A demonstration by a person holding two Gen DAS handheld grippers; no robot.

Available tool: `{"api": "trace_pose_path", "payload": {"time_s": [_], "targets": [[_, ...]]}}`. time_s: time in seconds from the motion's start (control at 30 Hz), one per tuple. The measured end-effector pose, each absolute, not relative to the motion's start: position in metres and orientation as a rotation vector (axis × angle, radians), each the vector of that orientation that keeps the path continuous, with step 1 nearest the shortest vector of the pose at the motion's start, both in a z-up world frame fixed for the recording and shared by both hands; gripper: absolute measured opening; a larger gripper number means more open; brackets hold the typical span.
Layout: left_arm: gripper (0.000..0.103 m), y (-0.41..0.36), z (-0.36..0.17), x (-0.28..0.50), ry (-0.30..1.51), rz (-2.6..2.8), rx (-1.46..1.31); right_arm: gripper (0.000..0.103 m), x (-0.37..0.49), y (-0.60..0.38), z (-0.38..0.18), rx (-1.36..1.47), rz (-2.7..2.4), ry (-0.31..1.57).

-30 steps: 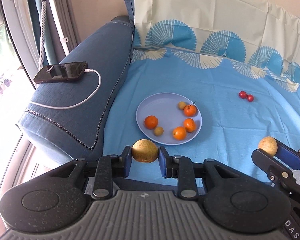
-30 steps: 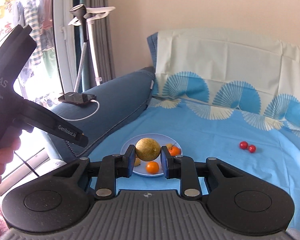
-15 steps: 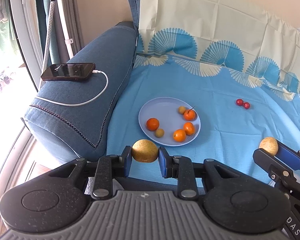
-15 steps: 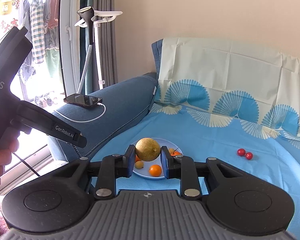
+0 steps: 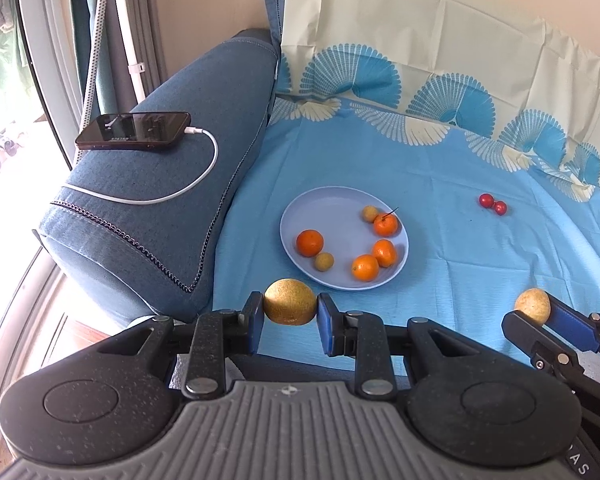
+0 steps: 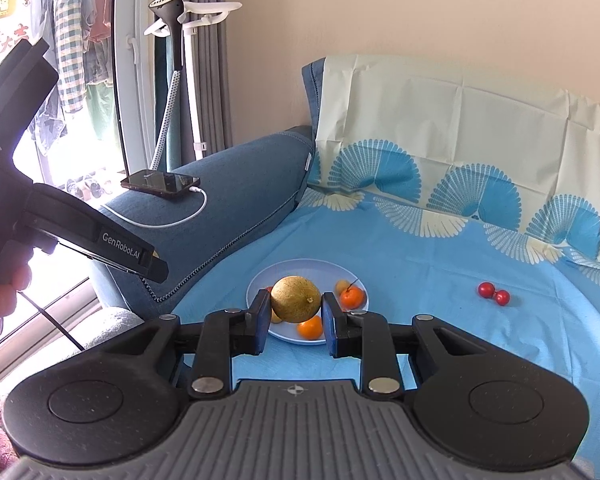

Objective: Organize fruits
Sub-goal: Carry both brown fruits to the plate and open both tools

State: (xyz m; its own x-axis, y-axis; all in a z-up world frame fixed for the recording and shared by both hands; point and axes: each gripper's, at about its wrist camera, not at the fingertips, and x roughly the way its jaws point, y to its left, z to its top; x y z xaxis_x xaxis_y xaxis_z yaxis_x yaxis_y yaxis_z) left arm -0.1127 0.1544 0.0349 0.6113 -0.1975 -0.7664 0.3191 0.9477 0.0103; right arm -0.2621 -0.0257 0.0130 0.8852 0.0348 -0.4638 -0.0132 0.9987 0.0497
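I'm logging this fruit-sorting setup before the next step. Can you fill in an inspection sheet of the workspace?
Surface: blue patterned sheet over a sofa seat.
Job's things: plate holding four oranges and two small tan fruits; two red cherry-like fruits on the sheet.
Clutter: nothing seen.
Grippers: left gripper and right gripper each shut on a yellow-brown round fruit.
Cables: white charging cable into phone on armrest.
Surroundings: garment steamer, curtains, window.

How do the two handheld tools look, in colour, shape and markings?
Both tools are black. The left tool has blue pads on its fingers, two round black discs and a ribbed grey plate behind. The right tool looks the same. White lettering "GenRobot.AI" marks the left tool's side.
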Motion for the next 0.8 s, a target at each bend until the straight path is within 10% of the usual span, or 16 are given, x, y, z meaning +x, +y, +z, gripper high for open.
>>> {"api": "trace_pose_path", "payload": {"time_s": [0.8], "targets": [[0.031,0.108,0.006,-0.008,0.919,-0.279,0.190,0.028,-0.157,-0.039,-0.020,0.051,0.020,0.580]]}}
